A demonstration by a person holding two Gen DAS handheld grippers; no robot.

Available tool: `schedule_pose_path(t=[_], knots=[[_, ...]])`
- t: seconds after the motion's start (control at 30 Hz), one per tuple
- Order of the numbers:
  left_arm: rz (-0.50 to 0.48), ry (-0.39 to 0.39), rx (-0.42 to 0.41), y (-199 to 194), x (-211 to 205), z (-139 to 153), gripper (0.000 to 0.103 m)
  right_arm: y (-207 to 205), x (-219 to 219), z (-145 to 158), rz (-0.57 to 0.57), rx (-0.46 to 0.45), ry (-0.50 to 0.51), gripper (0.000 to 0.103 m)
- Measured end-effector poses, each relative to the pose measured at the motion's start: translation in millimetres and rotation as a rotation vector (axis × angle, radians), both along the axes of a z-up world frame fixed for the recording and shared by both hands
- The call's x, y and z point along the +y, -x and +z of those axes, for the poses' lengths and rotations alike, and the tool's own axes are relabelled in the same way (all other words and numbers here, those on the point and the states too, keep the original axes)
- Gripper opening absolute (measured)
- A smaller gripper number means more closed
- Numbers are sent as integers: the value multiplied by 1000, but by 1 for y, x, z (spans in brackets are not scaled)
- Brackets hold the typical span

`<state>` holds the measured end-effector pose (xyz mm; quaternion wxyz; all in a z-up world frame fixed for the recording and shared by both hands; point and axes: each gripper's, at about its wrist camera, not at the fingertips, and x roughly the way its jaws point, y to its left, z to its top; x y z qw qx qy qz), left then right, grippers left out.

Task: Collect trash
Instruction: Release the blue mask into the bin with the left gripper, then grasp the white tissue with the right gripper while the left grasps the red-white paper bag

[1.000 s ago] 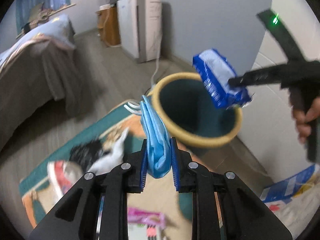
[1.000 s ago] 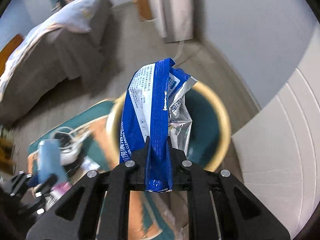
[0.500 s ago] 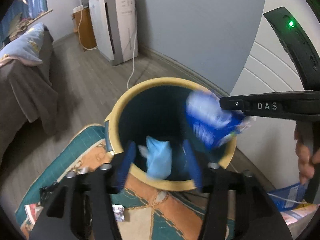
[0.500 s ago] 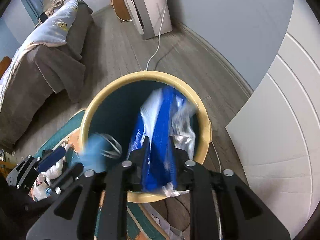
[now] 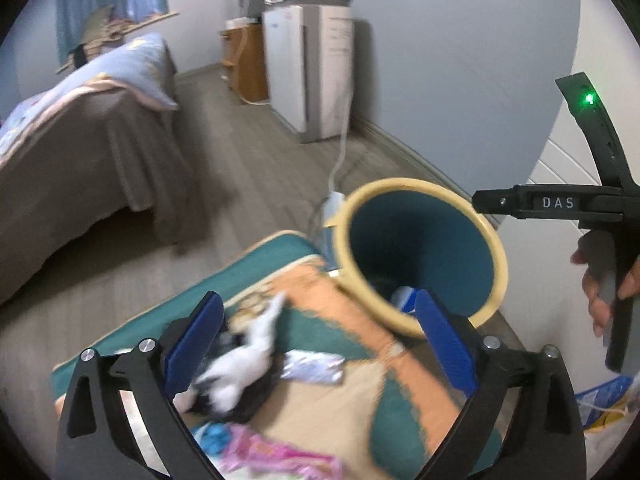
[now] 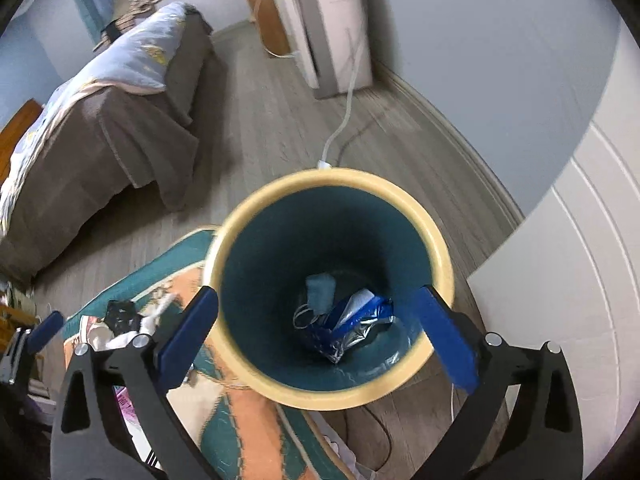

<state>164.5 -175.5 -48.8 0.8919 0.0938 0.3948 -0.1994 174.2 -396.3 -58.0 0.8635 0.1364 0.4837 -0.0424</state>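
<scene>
A teal trash bin with a yellow rim (image 6: 256,376) (image 5: 348,276) stands on the floor beside a patterned rug. Inside it lie a blue face mask (image 6: 320,290) and a crumpled blue-and-silver wrapper (image 6: 348,328). My right gripper (image 6: 316,340) is open and empty, held right above the bin. My left gripper (image 5: 320,336) is open and empty above the rug, just left of the bin. On the rug lie a silver-blue wrapper (image 5: 314,366), a pink wrapper (image 5: 276,456) and a black-and-white crumpled item (image 5: 236,376).
A bed with a brown cover (image 5: 80,160) stands at the left. A white appliance (image 5: 312,72) with a cord stands against the far wall. A white panel (image 6: 560,280) is at the right of the bin. A blue bag (image 5: 604,396) lies at the right.
Both grippers opened over the bin. The mask and the blue wrapper dropped into it. The left gripper then drew back left over the rug.
</scene>
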Motion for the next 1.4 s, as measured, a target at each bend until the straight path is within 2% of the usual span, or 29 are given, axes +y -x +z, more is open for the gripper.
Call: schedule_pose_path(t=[0.17, 0.37, 0.5, 0.63, 0.9, 1.23, 1.33, 1.4], knots=[[91, -23, -22, 19, 60, 18, 97, -1, 41, 13, 88, -27, 42, 97], [210, -53, -39, 26, 123, 22, 97, -4, 98, 18, 194, -45, 78, 97], [324, -20, -14, 23, 166, 8, 97, -7, 133, 12, 246, -29, 106, 97], [375, -14, 29, 17, 193, -12, 97, -13, 160, -2, 269, 13, 121, 97], [338, -81, 59, 6, 206, -40, 97, -28, 208, -43, 292, 124, 138, 97], [274, -147, 92, 5, 208, -63, 97, -39, 257, -81, 318, 219, 65, 96], [270, -142, 98, 7, 209, -64, 97, -40, 260, -89, 317, 245, 47, 88], [268, -133, 102, 7, 209, -64, 97, -41, 263, -98, 329, 272, 26, 72]])
